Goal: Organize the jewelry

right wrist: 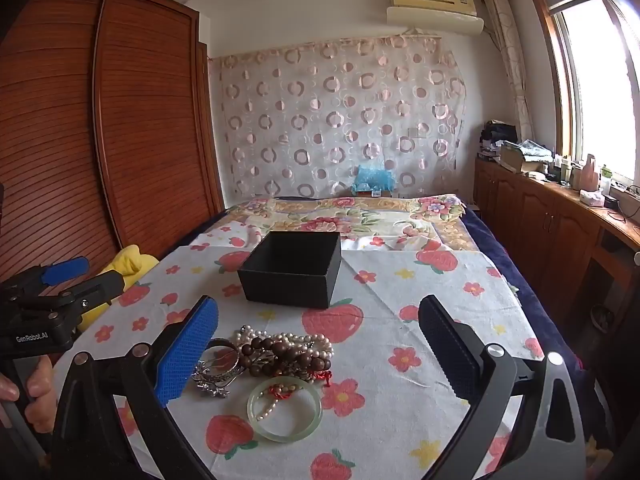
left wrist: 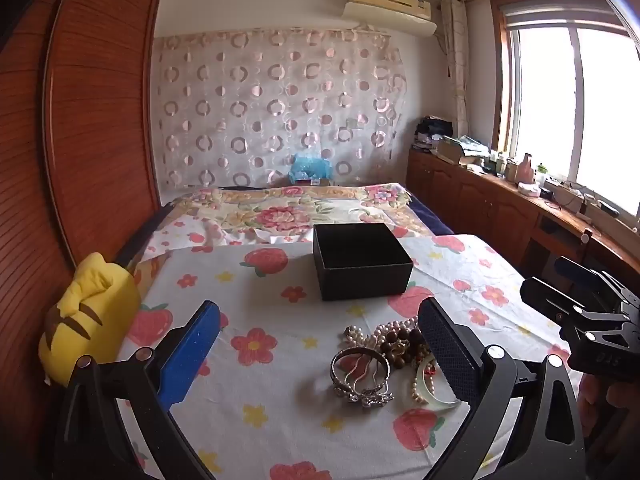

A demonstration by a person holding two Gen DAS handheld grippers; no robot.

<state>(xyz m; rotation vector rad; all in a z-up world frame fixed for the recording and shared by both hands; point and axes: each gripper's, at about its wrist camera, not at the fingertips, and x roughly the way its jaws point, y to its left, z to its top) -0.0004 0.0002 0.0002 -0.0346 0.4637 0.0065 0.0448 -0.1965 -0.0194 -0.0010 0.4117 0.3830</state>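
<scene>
Hovering nearest the cameras, the left tongs and right tongs both stand wide open with nothing between their pads; neither touches anything. Just ahead of them, on the strawberry-print cloth covering the bench, lies the jewelry heap: a pale green jade bangle flat on the cloth at the near edge, a silver bangle beside it toward the left tongs, and dark wooden beads tangled with a pearl strand behind. The heap's long axis runs roughly left to right across the bench; the jade bangle lies with its opening facing up.

Beyond the heap, apart from it, sits the open black box, mouth up and seemingly empty. Sorting looks not yet begun. A sensible first move would be closing one set of tongs across the jade bangle's rim, since it lies mostly clear of the tangle, though a small red-corded strand rests inside it and could snag.
</scene>
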